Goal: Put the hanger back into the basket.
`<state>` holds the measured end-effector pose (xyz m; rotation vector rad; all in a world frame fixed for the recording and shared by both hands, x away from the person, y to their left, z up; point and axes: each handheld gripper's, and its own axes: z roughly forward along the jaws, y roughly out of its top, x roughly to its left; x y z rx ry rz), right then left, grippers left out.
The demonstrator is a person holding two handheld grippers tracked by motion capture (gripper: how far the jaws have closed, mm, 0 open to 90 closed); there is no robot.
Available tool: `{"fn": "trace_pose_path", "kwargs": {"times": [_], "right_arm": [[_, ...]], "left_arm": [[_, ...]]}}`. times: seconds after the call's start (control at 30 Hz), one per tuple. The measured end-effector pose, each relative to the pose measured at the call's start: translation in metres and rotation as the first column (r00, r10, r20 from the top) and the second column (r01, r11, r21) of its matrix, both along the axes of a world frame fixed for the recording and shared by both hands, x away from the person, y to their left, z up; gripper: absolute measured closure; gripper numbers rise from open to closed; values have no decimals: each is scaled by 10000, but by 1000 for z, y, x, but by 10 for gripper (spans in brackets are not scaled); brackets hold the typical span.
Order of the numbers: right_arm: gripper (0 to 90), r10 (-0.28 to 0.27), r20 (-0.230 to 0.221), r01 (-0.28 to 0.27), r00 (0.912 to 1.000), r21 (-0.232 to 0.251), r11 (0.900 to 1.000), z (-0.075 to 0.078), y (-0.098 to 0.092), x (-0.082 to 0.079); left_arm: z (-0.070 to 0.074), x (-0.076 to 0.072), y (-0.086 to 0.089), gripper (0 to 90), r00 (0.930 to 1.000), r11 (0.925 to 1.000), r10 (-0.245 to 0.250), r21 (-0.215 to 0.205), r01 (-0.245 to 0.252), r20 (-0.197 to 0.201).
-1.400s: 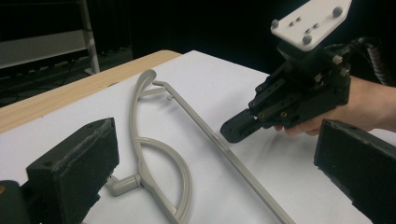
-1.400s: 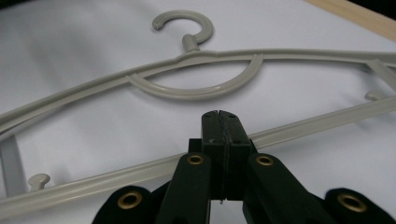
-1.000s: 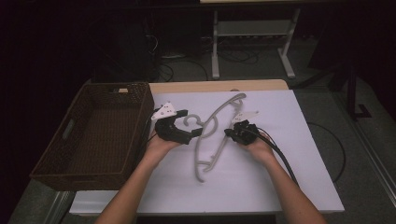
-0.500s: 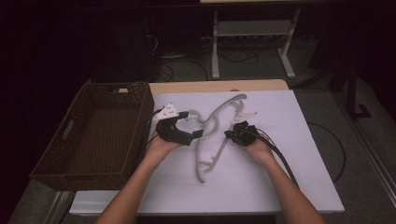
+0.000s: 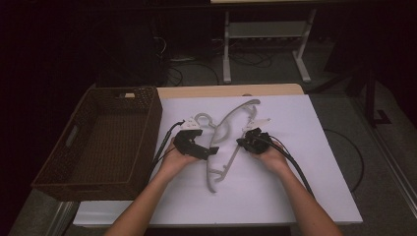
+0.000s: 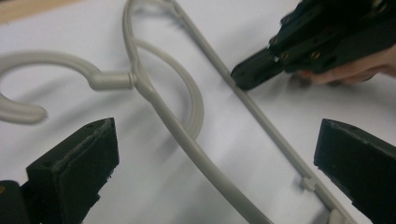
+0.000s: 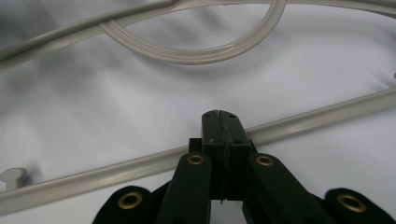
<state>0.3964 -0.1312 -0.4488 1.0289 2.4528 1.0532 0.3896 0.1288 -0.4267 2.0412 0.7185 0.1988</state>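
A pale grey plastic hanger (image 5: 227, 129) lies on the white table (image 5: 305, 162), its hook toward the basket. My left gripper (image 5: 210, 150) is open and low over the hanger. In the left gripper view, my left gripper (image 6: 215, 163) has its wide-apart jaws on either side of the hanger's curved shoulder arm (image 6: 187, 140) and its straight bar, touching neither. My right gripper (image 5: 242, 142) is shut, with nothing between its jaws. Its closed tip (image 7: 219, 119) rests on or just above the hanger's straight bar (image 7: 116, 168). That same tip (image 6: 247, 74) shows in the left gripper view.
A dark brown wicker basket (image 5: 147, 128) stands at the table's left edge, close to my left hand. Cables trail from both grippers toward the near edge. Bare white tabletop lies to the right and in front of the hanger.
My left gripper has come down closer to the hanger and the tabletop. The right gripper and the hanger have stayed in place.
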Motion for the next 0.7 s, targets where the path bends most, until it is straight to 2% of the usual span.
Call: {"fn": "trace_pose_path", "kwargs": {"times": [0.03,0.07,0.2,0.23,0.27,0.37,0.43,0.47,0.53,0.57,0.7], "right_arm": [[895,17,29,-17,10000,-24,10000,0,0,0],[895,10,12,-10,10000,-19,10000,0,0,0],[895,2,3,-2,10000,-4,10000,0,0,0],[895,2,3,-2,10000,-4,10000,0,0,0],[895,-8,2,8,10000,-5,10000,0,0,0],[895,4,6,-4,10000,-5,10000,0,0,0],[895,0,-3,0,10000,-2,10000,0,0,0],[895,-1,2,1,10000,7,10000,0,0,0],[895,-9,0,9,10000,10,10000,0,0,0],[895,-6,0,6,10000,9,10000,0,0,0],[895,-11,-2,11,10000,0,10000,0,0,0]], "left_arm": [[-4,1,-3,0,9997,9999,63,149,-60,-215],[-4,1,-3,8,9997,9999,63,149,-60,-215],[-12,4,-7,69,9978,9985,241,496,-210,-620],[-12,4,-7,94,9978,9985,241,496,-210,-620],[-13,6,-6,143,9959,9980,329,575,-281,-841],[-15,6,-8,179,9936,9973,512,579,-455,-1010],[-16,7,-9,253,9918,9964,574,694,-496,-1141],[-17,8,-9,253,9911,9954,589,819,-493,-1197],[-18,8,-10,308,9894,9947,642,886,-528,-1302],[-19,8,-10,367,9885,9936,729,954,-605,-1322],[-20,8,-12,422,9840,9942,811,827,-686,-1584]]}}
